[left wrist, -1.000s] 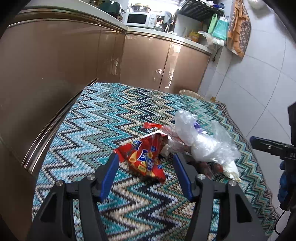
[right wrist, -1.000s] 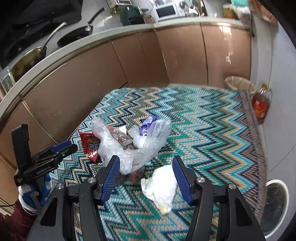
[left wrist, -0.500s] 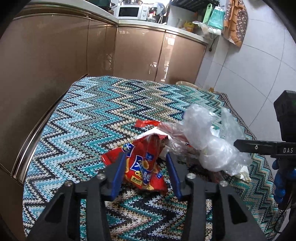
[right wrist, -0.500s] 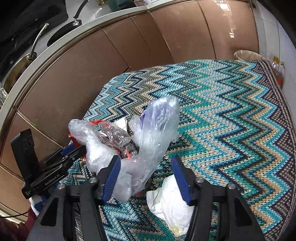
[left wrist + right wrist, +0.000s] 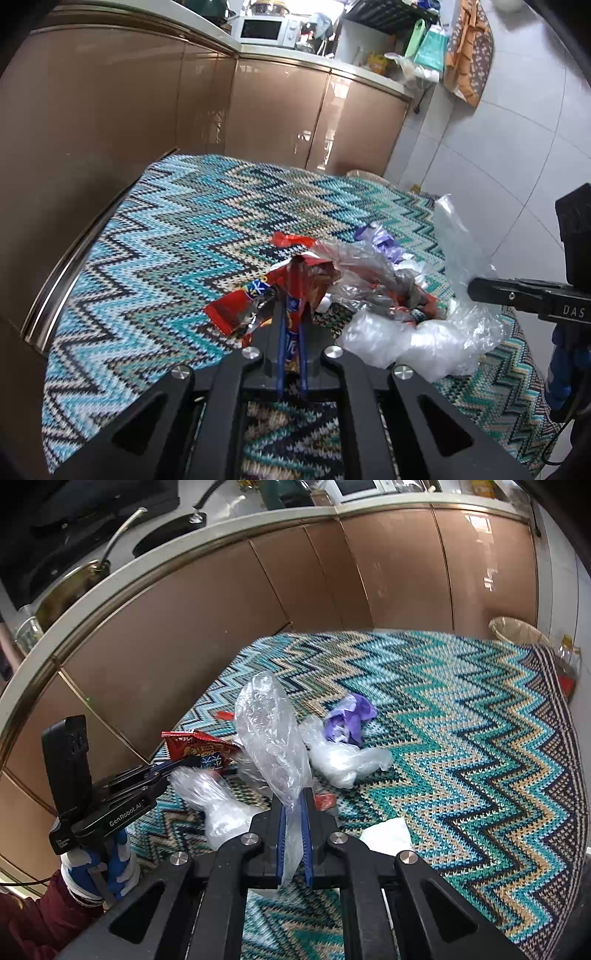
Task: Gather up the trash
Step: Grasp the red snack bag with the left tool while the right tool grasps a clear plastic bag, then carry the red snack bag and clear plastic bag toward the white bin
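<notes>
We have the left gripper (image 5: 291, 317) clamped on the red snack wrapper (image 5: 258, 299) and the right gripper (image 5: 293, 812) pinched on the clear plastic bag (image 5: 271, 738), both mid-rug (image 5: 461, 720) toward the cabinet-side edge. Both are light, limp, slippery film; we judge gathered folds hold better than single edges.
</notes>
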`<state>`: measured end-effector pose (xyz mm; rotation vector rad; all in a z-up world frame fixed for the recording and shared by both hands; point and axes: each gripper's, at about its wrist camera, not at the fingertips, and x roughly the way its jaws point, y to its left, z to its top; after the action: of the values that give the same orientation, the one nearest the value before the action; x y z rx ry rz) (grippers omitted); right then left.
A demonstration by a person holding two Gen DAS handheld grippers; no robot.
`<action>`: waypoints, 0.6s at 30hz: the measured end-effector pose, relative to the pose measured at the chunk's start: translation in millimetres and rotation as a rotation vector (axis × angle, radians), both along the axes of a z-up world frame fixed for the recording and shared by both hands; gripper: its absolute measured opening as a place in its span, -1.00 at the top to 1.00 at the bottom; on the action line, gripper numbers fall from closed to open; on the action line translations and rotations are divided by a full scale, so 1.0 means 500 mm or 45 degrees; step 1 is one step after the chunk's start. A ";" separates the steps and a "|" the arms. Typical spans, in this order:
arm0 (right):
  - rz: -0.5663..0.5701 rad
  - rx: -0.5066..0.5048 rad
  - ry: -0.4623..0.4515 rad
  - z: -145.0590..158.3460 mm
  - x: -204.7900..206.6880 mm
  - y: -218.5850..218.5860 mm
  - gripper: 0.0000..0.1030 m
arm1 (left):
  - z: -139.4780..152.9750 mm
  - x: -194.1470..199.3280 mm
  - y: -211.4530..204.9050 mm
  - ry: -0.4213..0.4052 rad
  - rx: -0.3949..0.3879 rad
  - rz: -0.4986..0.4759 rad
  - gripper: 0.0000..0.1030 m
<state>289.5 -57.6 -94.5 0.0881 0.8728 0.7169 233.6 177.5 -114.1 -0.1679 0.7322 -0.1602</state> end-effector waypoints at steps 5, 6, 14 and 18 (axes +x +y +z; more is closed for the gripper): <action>0.001 0.009 -0.046 0.028 -0.034 -0.002 0.86 | 0.023 -0.049 0.015 -0.024 -0.001 0.030 0.90; 0.000 0.011 -0.058 0.035 -0.043 -0.004 0.86 | 0.027 -0.058 0.017 -0.028 0.000 0.036 0.90; -0.035 0.022 -0.144 0.085 -0.118 -0.037 0.86 | 0.081 -0.147 0.042 -0.096 -0.005 0.086 0.90; -0.067 0.030 -0.199 0.117 -0.166 -0.064 0.86 | 0.113 -0.189 0.041 -0.147 -0.006 0.083 0.90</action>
<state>206.3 -89.4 -35.9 0.0750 0.7099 0.6755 139.1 198.2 -57.4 -0.1852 0.6105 -0.1084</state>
